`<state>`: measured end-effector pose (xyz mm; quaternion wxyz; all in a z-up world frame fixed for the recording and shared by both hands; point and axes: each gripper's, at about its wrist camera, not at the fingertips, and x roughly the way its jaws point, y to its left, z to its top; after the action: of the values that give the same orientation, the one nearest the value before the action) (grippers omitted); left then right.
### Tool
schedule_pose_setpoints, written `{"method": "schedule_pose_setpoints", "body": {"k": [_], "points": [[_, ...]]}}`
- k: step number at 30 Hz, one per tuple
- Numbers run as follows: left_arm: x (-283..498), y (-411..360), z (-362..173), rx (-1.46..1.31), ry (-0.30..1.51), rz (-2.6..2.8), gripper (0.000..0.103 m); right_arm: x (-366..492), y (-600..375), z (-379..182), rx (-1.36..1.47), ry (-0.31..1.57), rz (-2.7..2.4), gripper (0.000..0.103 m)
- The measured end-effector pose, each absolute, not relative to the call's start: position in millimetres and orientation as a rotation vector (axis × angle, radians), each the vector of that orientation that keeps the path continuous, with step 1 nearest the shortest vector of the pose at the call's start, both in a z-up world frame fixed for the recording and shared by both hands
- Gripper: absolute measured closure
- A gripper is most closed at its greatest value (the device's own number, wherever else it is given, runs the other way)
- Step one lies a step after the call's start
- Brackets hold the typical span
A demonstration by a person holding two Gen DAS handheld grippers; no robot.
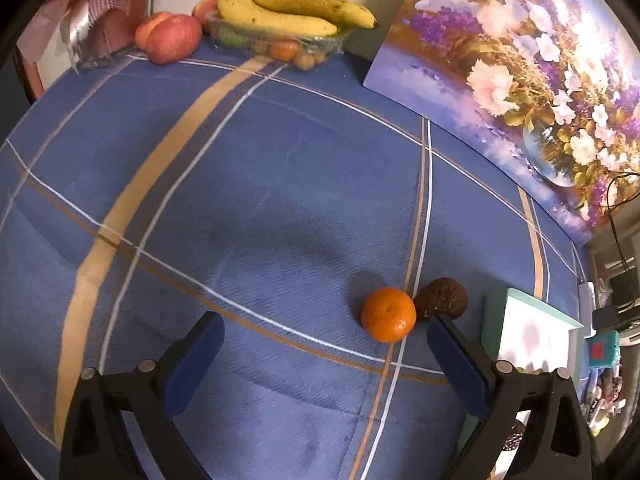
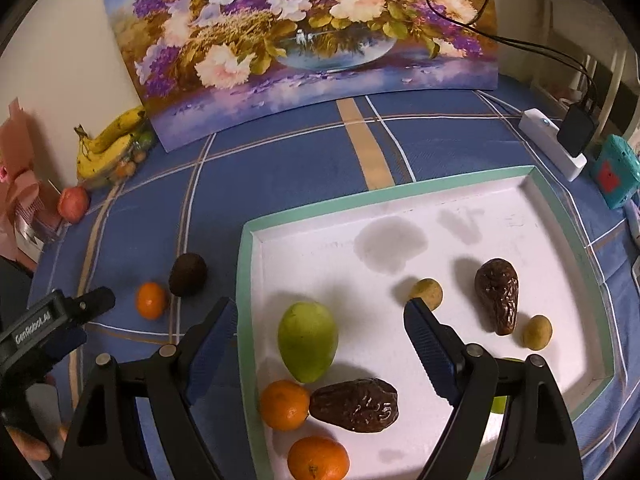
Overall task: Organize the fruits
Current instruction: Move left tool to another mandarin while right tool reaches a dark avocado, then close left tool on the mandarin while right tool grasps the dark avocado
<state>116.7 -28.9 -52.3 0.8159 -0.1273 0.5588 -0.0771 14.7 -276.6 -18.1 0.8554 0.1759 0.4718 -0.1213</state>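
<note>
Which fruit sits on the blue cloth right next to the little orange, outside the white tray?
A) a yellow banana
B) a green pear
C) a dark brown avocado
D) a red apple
C: the dark brown avocado touches the little orange on the blue cloth, left of the white tray.

A blue tablecloth is showing tan and white plaid stripes, with an orange tangerine sitting at the nine o'clock side of a dark brown avocado. A white tray is wearing a mint-green rim, a green mango glowing inside, while a purple-and-cream floral painting is filling twelve o'clock.
</note>
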Motion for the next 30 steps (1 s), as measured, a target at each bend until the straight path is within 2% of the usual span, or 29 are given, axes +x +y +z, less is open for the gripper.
{"method": "schedule_pose_setpoints", "body": {"k": [6,10,13,14,15,21,25,30], "points": [[120,-44,-59,-0.268,1.194,-0.235,0.016,15,-278,-19,0.377,0.99,-0.27,0.017],[121,-56,-63,-0.239,1.187,-0.267,0.034,14,-278,-18,0.375,0.988,-0.275,0.017],[122,-58,-65,-0.252,1.188,-0.28,0.04,14,-278,-18,0.382,0.992,-0.274,0.017],[122,-58,-66,-0.255,1.188,-0.286,0.048,14,-278,-19,0.385,0.994,-0.275,0.017],[122,-58,-66,-0.259,1.19,-0.289,0.051,14,-279,-19,0.387,0.996,-0.274,0.017],[124,-56,-67,-0.303,1.191,-0.305,0.055,13,-279,-19,0.394,0.998,-0.277,0.017],[123,-57,-67,-0.319,1.194,-0.336,0.066,13,-280,-20,0.401,0.999,-0.282,0.017],[123,-54,-65,-0.337,1.198,-0.329,0.067,13,-279,-21,0.397,1.002,-0.283,0.017]]}}
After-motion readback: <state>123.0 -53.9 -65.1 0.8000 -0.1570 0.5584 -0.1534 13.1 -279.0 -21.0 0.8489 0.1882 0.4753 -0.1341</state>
